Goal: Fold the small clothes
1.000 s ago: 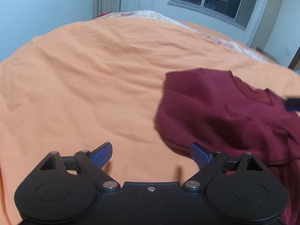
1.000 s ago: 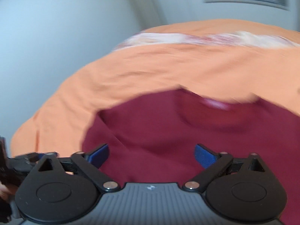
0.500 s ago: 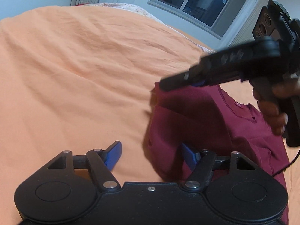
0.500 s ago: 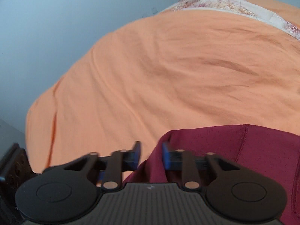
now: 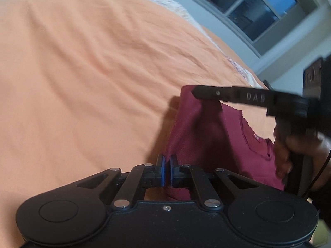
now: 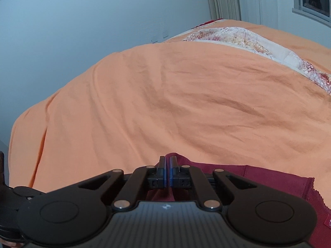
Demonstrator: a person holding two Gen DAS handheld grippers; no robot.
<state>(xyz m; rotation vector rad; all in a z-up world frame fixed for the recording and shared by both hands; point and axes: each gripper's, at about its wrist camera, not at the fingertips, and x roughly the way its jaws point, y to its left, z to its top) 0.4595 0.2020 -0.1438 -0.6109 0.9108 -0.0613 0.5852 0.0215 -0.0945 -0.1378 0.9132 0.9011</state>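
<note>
A small maroon shirt [image 5: 209, 136] lies on the orange bedspread [image 5: 86, 78], lifted along its left edge. My left gripper [image 5: 167, 170] is shut on the near part of that edge. In the left wrist view the right gripper [image 5: 195, 92] reaches in from the right, held by a hand [image 5: 289, 146], pinching the shirt's far corner. In the right wrist view my right gripper [image 6: 167, 171] is shut on the maroon shirt [image 6: 258, 179], whose hemmed edge runs off to the right.
The orange bedspread [image 6: 165, 103] spreads wide to the left and ahead. A floral pillow or quilt [image 6: 238, 39] lies at the far end. A window [image 5: 254, 10] and pale walls stand behind the bed.
Both grippers have gone from open to shut on the shirt's left edge. The edge is now raised off the bedspread, and the right gripper has moved in over the far corner.
</note>
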